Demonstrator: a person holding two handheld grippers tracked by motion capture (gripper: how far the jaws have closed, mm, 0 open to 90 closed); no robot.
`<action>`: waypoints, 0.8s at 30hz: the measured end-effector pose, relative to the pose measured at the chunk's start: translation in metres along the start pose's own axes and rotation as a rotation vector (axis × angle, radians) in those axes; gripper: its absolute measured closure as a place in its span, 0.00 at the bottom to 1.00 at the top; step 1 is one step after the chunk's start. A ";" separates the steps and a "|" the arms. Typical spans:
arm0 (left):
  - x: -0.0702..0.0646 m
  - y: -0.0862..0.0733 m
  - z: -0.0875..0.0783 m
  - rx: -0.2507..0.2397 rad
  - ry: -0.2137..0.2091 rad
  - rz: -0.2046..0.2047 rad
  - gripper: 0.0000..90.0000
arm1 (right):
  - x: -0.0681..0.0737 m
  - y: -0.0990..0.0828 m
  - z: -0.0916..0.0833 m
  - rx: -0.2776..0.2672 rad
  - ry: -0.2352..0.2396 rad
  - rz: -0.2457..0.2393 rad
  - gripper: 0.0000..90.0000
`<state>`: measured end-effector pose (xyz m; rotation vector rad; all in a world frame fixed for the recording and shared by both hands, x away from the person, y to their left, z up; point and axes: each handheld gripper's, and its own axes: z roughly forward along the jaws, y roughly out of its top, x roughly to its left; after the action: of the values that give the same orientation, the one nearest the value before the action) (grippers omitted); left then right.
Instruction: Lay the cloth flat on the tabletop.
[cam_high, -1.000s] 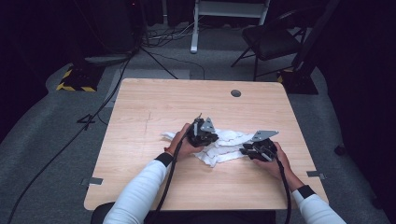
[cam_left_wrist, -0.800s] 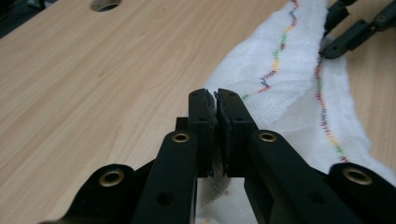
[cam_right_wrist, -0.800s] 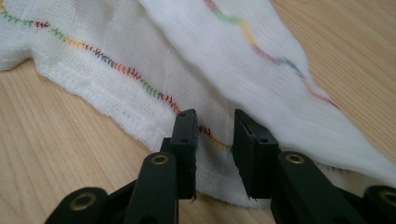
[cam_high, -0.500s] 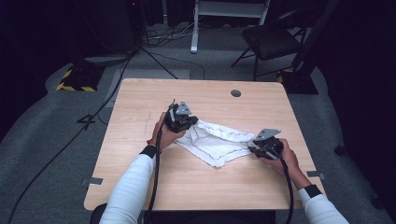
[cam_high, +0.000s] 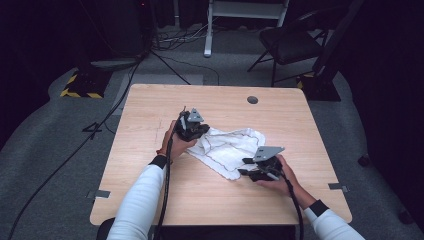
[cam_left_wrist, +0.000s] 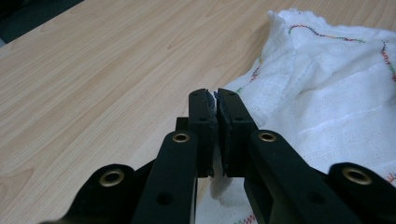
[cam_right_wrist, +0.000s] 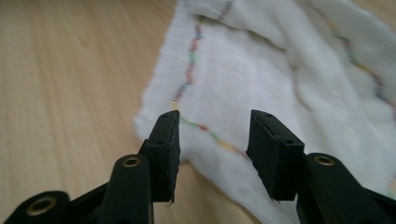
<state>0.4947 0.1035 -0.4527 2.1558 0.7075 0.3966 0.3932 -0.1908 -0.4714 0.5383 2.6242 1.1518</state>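
A white cloth (cam_high: 230, 147) with coloured stitching along its hem lies spread and rumpled in the middle of the wooden table (cam_high: 145, 170). My left gripper (cam_high: 196, 131) is at the cloth's left edge, its jaws shut with a fold of cloth (cam_left_wrist: 336, 79) pinched between them. My right gripper (cam_high: 246, 168) is at the cloth's near corner. Its jaws have just been opening and now stand apart. The stitched corner (cam_right_wrist: 205, 126) lies on the table under and beyond them, untouched by the pads.
A round cable hole (cam_high: 252, 99) sits near the table's far edge. Beyond the table stand a dark chair (cam_high: 290, 42) and a white stand (cam_high: 207, 30), with cables (cam_high: 125, 90) running across the grey floor at the left.
My left gripper pulled the cloth leftward and spread it out. My right gripper opened, let go of the cloth's corner, and shifted left toward the near edge.
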 end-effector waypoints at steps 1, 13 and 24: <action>0.001 -0.001 0.000 0.002 0.002 0.000 0.94 | 0.004 0.002 0.005 -0.002 0.013 -0.009 0.59; 0.017 -0.010 -0.003 -0.004 0.024 -0.065 0.94 | 0.014 0.005 0.033 0.088 0.024 -0.035 0.83; 0.029 -0.016 -0.012 0.011 0.085 -0.083 0.94 | 0.007 -0.018 -0.012 0.108 0.118 -0.092 0.96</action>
<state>0.5057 0.1364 -0.4563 2.1216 0.8458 0.4430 0.3787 -0.2072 -0.4766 0.3748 2.7926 1.0495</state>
